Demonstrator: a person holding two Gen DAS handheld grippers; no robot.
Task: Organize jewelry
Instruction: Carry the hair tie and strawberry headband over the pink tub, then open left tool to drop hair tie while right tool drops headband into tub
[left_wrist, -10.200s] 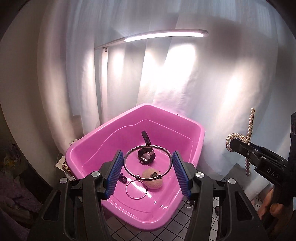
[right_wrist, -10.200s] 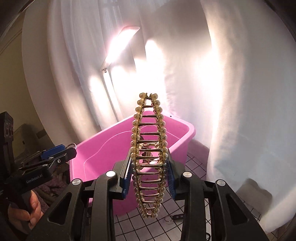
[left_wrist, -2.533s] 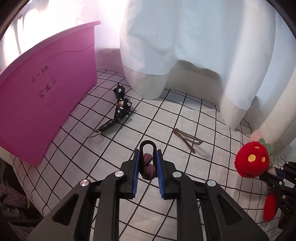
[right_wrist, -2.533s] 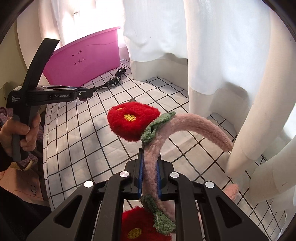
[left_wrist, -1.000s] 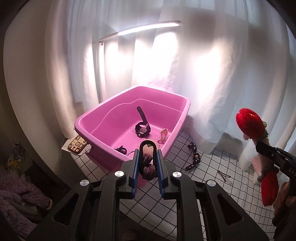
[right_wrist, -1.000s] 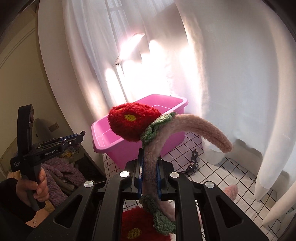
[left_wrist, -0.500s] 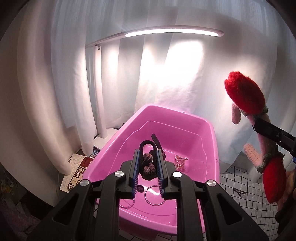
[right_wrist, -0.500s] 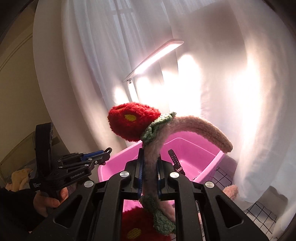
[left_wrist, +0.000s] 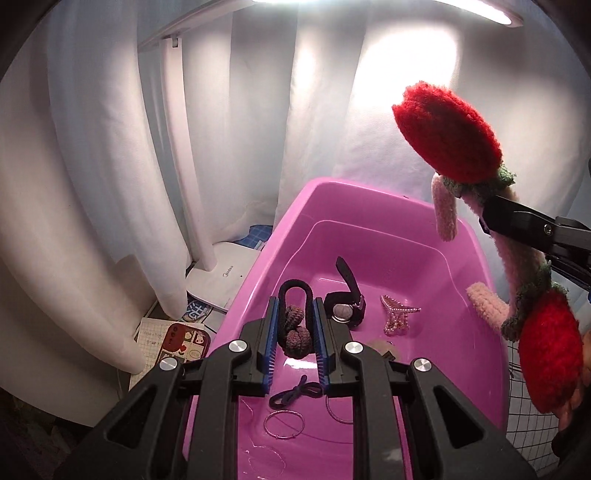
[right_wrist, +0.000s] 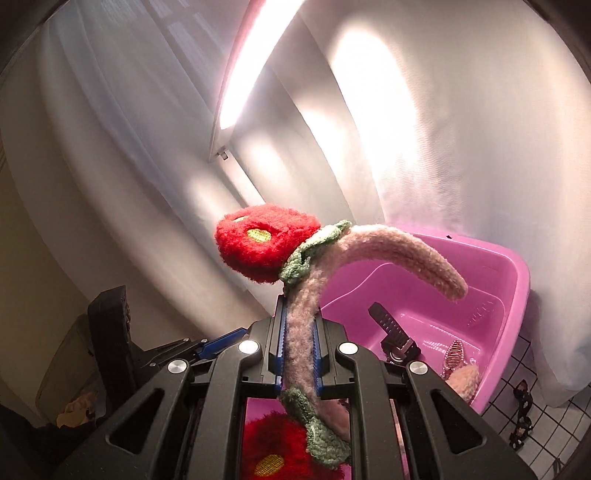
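- Now the left gripper (left_wrist: 294, 334) hangs over the near end of the pink tub (left_wrist: 388, 201), its blue-padded jaws drawn narrow and clamped on a hair tie (left_wrist: 293, 325): a black elastic loop sticks out past the fingertips and a brownish knitted knot sits between the pads.
- Just beyond its right fingertip, on the tub floor, lies a black watch (left_wrist: 345, 301) with one strap end standing up; further to the right of that rests a pearly hair claw (left_wrist: 397, 317).
- Below the left gripper's fingers, nearer the camera, a dark purple hair band (left_wrist: 295, 393) lies on the floor of the tub, and a thin wire bangle (left_wrist: 284, 424) lies just nearer still.
- Off to its right, the other tool reaches in from the frame edge, carrying a fuzzy headband (left_wrist: 513, 258) above the tub's right rim.
- From its own camera, the right gripper (right_wrist: 298, 336) is closed tight on the pink band of that headband (right_wrist: 369, 243), which rises from between the pads and arches to the right over the tub (right_wrist: 517, 284).
- One red knitted flower with green leaves sits just above the right gripper's fingertips; a second red flower hangs below the fingers, close to the lens.
- Left of the right gripper, lower, the left tool's black body shows.
- Behind both tools hang white curtains (left_wrist: 110, 147), with a white desk lamp (left_wrist: 221, 266) standing left of the tub.
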